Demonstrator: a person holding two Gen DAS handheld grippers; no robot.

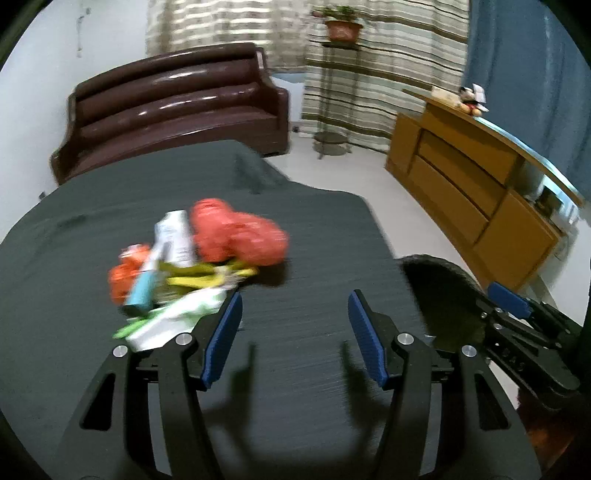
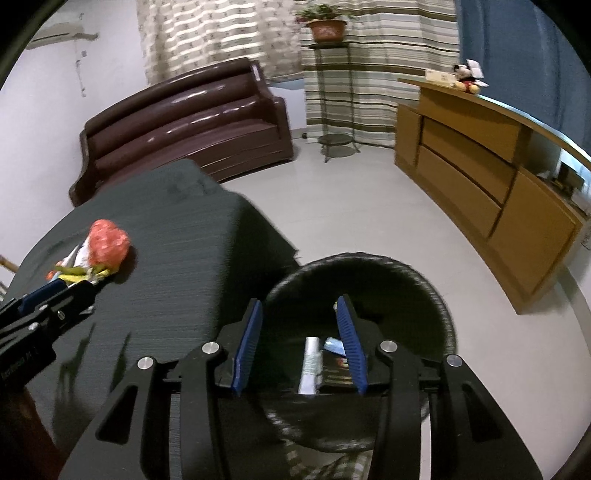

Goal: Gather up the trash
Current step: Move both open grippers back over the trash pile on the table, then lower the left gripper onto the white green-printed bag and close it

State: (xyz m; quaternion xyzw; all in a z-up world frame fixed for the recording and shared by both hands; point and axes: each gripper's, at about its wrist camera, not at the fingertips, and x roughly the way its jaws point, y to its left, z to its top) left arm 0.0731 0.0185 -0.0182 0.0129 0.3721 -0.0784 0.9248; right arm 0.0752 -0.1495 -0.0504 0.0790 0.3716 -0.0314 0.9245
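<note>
Now, trash pile (image 1: 192, 266): blurred heap on the dark table cloth (image 1: 314, 229), left of centre; a red crumpled bag (image 1: 236, 236) at its far right, a white wrapper (image 1: 173, 236), a light blue tube (image 1: 142, 288), yellow scraps (image 1: 207, 277) and a white-green packet (image 1: 173, 317) nearest.
Bin (image 2: 369, 280): dark round basket on the floor, just beside the table's right edge; a white tube (image 2: 309, 365) and other wrappers lie inside.
Left gripper (image 1: 295, 332): jaws spread wide, nothing between them, low over the cloth; its left pad (image 1: 221, 339) is just beside the white-green packet.
Right gripper (image 2: 299, 343): jaws apart and empty, above the bin's mouth.
Sofa (image 1: 177, 107): dark brown, beyond the table's far end.
Cabinet (image 1: 472, 184): wooden, along the right.
Potted plant (image 1: 341, 26): on a stand before striped curtains.
</note>
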